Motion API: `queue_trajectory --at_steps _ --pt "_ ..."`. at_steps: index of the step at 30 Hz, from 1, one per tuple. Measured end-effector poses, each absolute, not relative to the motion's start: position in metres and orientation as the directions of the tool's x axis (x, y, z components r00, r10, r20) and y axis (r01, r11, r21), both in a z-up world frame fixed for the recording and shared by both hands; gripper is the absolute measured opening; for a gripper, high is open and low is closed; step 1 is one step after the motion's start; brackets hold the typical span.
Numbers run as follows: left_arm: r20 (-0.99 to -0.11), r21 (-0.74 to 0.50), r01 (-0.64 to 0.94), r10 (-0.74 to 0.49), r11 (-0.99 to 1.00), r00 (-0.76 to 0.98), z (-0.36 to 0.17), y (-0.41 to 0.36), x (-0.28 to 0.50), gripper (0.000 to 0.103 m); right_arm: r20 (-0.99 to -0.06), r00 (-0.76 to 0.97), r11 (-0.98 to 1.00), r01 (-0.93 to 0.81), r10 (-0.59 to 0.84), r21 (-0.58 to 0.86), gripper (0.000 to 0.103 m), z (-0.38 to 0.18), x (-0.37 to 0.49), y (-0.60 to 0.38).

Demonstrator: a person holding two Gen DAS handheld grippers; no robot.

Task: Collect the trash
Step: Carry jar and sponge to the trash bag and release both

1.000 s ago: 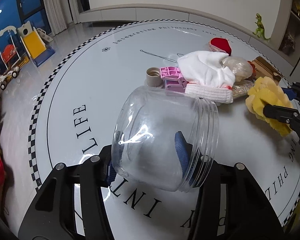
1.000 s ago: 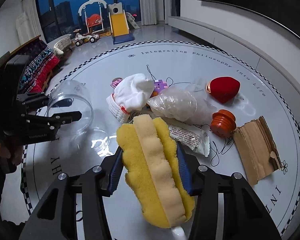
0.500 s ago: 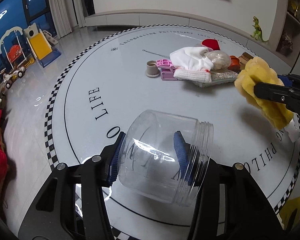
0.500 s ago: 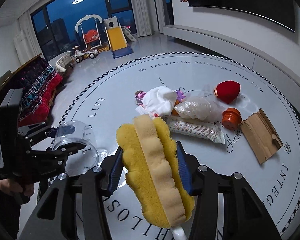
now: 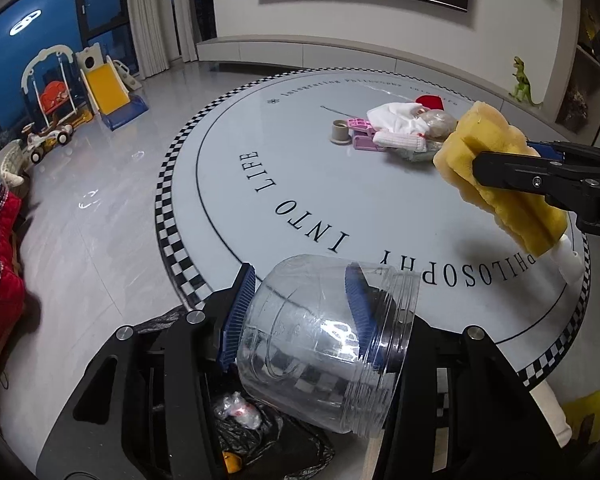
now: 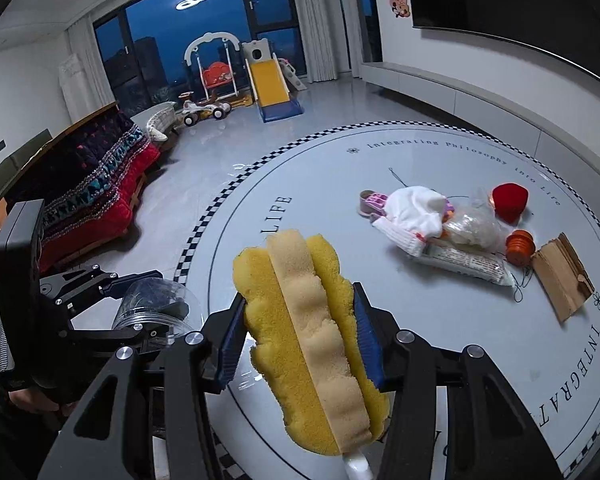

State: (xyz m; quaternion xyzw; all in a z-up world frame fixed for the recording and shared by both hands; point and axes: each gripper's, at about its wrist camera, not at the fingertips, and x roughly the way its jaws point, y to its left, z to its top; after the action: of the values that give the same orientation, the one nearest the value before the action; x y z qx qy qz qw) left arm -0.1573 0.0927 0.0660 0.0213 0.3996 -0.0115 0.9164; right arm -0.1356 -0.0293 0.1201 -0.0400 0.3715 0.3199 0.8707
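Observation:
My left gripper (image 5: 300, 312) is shut on a clear plastic jar (image 5: 324, 340), held tilted past the near edge of the round table, above a bin with a black bag (image 5: 260, 428). The jar also shows in the right wrist view (image 6: 152, 308). My right gripper (image 6: 300, 332) is shut on a yellow sponge brush (image 6: 312, 344) with a white handle, held above the table; it also shows in the left wrist view (image 5: 496, 176). More trash lies far across the table: a white cloth (image 6: 416, 212), a clear bag (image 6: 476, 224), a wrapper (image 6: 468, 264) and cardboard (image 6: 560, 276).
The round white table (image 5: 300, 160) has a checkered rim and lettering. On it are a red box (image 6: 510, 198), an orange cap (image 6: 520, 244), a pink toy (image 5: 362, 136) and a small beige cup (image 5: 340, 132). A red sofa (image 6: 100, 204) stands to the left.
Both grippers have pulled back from the trash pile toward the near table edge. The jar has moved off the table to above the black-bagged bin; the sponge has lifted and come along.

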Motion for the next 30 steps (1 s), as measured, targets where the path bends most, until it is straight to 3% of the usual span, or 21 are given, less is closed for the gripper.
queue_trajectory --at_steps 11,26,27,29,30 --pt "-0.719 0.049 -0.083 0.093 0.995 0.689 0.067 0.144 -0.215 0.047 -0.674 0.433 0.695 -0.698 0.599 0.17 0.051 0.123 -0.174 0.043" --pt "-0.818 -0.022 -0.31 0.162 0.95 0.552 0.016 0.233 -0.276 0.048 -0.733 0.246 0.538 -0.821 0.634 0.189 0.051 0.102 -0.227 0.152" --pt "-0.837 -0.034 -0.314 0.144 0.949 0.527 0.011 0.239 -0.278 0.051 -0.744 0.232 0.533 -0.824 0.627 0.192 0.051 0.098 -0.229 0.159" --pt "-0.878 -0.028 -0.336 0.138 0.942 0.458 -0.003 0.249 -0.28 0.098 -0.778 0.185 0.527 -0.823 0.601 0.212 0.058 0.088 -0.229 0.179" --pt "-0.889 -0.013 -0.34 0.145 0.94 0.434 -0.008 0.251 -0.282 0.097 -0.794 0.158 0.526 -0.82 0.587 0.225 0.062 0.083 -0.229 0.188"
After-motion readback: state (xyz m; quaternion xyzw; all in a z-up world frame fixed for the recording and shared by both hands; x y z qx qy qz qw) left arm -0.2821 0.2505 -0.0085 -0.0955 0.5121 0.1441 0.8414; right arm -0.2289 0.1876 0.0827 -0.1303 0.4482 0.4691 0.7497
